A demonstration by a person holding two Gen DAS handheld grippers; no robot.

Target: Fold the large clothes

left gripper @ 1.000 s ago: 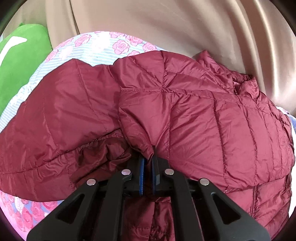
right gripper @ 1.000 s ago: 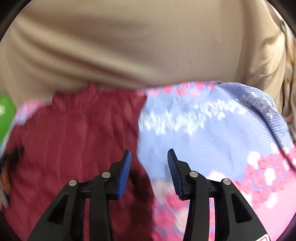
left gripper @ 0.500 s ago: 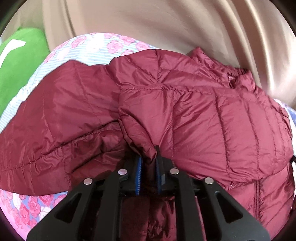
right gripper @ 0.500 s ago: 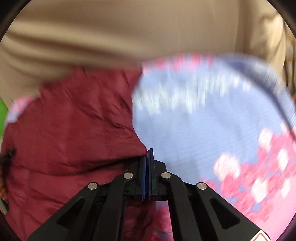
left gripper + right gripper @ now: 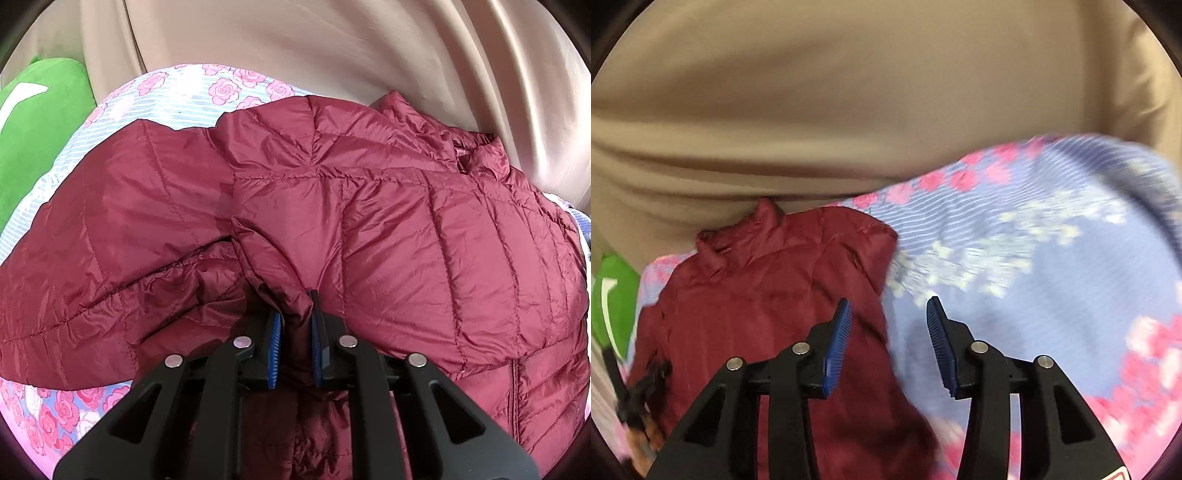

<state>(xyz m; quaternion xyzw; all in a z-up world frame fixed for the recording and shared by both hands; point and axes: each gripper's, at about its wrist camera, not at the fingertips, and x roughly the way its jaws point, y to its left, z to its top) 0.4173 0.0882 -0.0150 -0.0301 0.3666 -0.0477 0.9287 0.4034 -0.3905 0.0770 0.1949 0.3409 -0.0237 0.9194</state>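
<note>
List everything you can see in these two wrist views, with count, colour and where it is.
puffer jacket: one, dark red, quilted, spread on the bedsheet, collar toward the curtain.
bedsheet: one, pale blue and pink with rose print, under and around the jacket.
cushion: one, green with a white mark, at the left edge beyond the jacket.
curtain: one, beige, hanging behind the bed.
left claw: one, black with blue pads, shut on a fold of the jacket.
right claw: one, black with blue pads, jaws opening with nothing gripped, over the jacket's edge and the sheet.
</note>
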